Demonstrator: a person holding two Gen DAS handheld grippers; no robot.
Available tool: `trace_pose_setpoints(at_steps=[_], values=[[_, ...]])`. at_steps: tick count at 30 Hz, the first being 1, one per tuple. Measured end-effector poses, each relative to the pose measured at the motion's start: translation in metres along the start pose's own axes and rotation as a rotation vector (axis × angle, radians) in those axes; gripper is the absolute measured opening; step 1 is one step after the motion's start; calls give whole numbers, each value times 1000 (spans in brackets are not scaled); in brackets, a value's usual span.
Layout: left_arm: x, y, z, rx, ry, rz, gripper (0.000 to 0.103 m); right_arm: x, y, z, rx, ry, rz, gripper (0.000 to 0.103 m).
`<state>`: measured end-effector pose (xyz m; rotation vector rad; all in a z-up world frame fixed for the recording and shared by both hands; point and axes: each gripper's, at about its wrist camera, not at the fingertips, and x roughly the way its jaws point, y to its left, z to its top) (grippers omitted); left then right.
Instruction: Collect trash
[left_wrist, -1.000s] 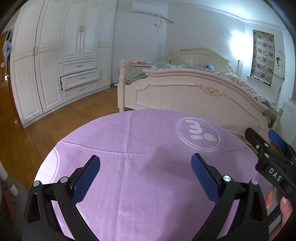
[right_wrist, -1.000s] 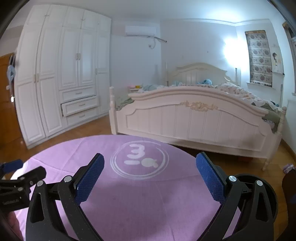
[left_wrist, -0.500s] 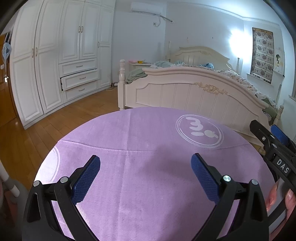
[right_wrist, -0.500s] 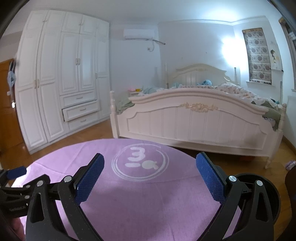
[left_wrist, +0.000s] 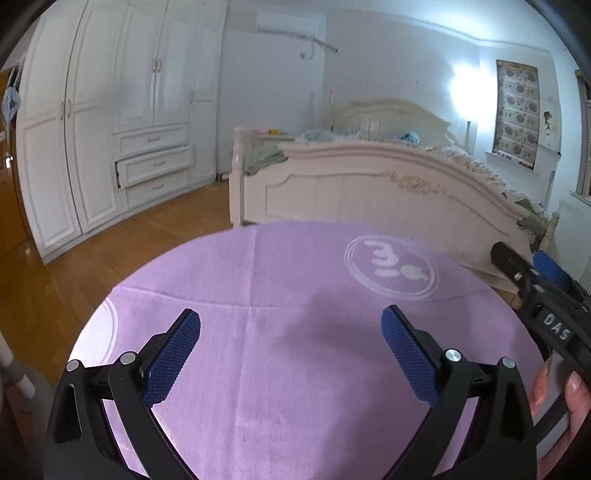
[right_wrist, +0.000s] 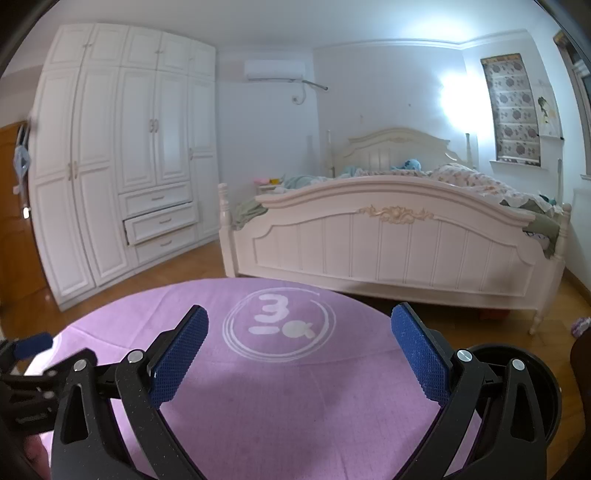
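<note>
My left gripper (left_wrist: 291, 354) is open and empty above a round table with a purple cloth (left_wrist: 295, 295). My right gripper (right_wrist: 299, 354) is open and empty above the same cloth (right_wrist: 280, 413). The right gripper also shows at the right edge of the left wrist view (left_wrist: 535, 291). The left gripper shows at the left edge of the right wrist view (right_wrist: 29, 369). A black round bin (right_wrist: 546, 384) stands beside the table at the right. No trash is visible in either view.
A cream bed (right_wrist: 395, 236) stands behind the table. A white wardrobe (right_wrist: 122, 166) with a half-open drawer (right_wrist: 162, 225) lines the left wall. Wooden floor (left_wrist: 55, 280) surrounds the table. A white circular logo (right_wrist: 280, 325) marks the cloth.
Both grippers have risen and tilted up a little, so more of the room shows. Both stay open and empty.
</note>
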<state>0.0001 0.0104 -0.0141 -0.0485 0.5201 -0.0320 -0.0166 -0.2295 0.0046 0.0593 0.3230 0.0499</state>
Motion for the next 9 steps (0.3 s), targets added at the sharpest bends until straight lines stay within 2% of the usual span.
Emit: trace_pose_setpoints(at_steps=[9], values=[[5, 6, 2, -2, 21, -5, 98, -1, 1, 0, 7, 2, -2, 98]])
